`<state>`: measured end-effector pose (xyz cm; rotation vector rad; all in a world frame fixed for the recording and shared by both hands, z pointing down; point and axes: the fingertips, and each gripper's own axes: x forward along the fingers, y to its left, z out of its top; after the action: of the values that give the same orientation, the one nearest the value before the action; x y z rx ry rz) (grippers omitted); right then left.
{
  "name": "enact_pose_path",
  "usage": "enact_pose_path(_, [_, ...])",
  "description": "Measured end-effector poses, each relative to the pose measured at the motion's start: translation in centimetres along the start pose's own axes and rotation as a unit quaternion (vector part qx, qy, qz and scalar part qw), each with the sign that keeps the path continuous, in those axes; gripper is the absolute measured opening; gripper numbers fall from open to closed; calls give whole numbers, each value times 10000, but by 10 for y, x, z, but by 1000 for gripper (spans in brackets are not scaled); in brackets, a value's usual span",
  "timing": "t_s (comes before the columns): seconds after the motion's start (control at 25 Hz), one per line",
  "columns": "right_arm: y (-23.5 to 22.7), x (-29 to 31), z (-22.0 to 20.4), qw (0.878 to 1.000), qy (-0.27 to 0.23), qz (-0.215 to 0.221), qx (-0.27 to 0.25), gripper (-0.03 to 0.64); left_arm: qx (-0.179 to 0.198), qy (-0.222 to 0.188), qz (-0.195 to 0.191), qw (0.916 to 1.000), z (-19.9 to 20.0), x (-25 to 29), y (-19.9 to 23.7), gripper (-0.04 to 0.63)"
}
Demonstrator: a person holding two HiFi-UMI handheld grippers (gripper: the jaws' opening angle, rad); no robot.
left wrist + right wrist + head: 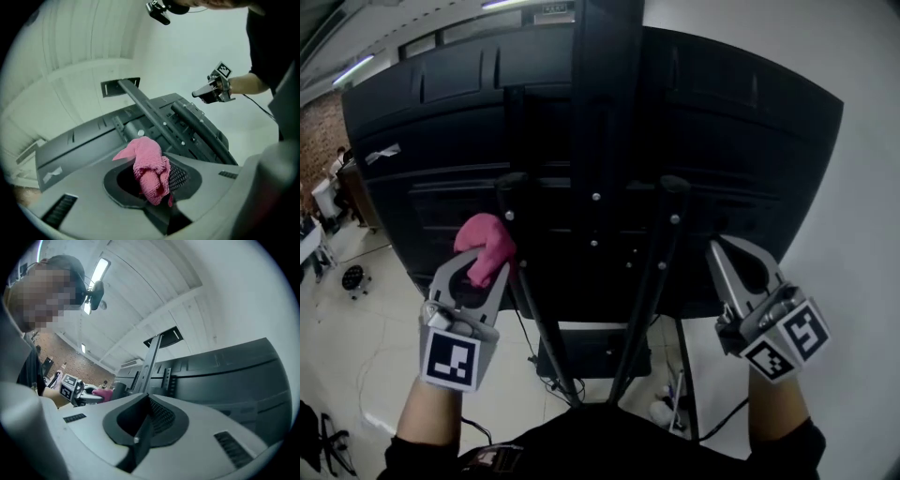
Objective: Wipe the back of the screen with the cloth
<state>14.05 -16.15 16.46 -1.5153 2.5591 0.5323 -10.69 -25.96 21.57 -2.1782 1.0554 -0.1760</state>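
The large black screen (pixel 581 141) hangs on a stand with its ribbed back facing me. My left gripper (pixel 484 265) is shut on a bunched pink cloth (pixel 486 246) that rests against the lower left of the screen's back. In the left gripper view the pink cloth (pixel 150 169) sticks out between the jaws, over the screen back (pixel 140 136). My right gripper (pixel 741 267) is held near the lower right edge of the screen, shut with nothing in it. The right gripper view looks along the screen back (pixel 220 376) and shows the left gripper (pixel 91 396) with the cloth (pixel 104 393) far off.
Two black stand legs (pixel 647 291) slope down from the central post (pixel 605 103) to a base on the floor. Cables (pixel 539 361) hang below the screen. A white wall (pixel 862 234) lies right. People and furniture stand at the far left (pixel 328 197).
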Motion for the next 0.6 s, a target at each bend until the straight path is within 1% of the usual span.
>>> enact_pose_path(0.08, [-28, -20, 19, 9997, -106, 129, -178, 0, 396, -79, 176, 9990, 53, 7, -12, 92])
enact_pose_path(0.12, [-43, -30, 26, 9994, -126, 170, -288, 0, 498, -89, 206, 9985, 78, 14, -22, 92])
enact_pose_path(0.28, [-120, -58, 57, 9974, -234, 118, -673, 0, 543, -147, 121, 9983, 162, 73, -69, 92])
enact_pose_path(0.36, [-161, -61, 71, 9968, -371, -32, -711, 0, 637, -254, 152, 9975, 204, 108, -84, 92])
enact_pose_path(0.44, [-188, -62, 82, 9967, -512, -151, -618, 0, 746, -325, 289, 9963, 245, 145, -84, 92])
enact_pose_path(0.48, [-192, -62, 84, 9967, -551, -155, -568, 0, 826, -248, 371, 9956, 260, 165, -78, 92])
enact_pose_path(0.52, [-191, -63, 83, 9968, -562, -135, -551, 0, 902, -82, 455, 9949, 268, 185, -69, 92])
enact_pose_path(0.6, [-187, -68, 78, 9966, -520, -117, -636, 0, 1138, 392, 636, 9907, 266, 219, -51, 92])
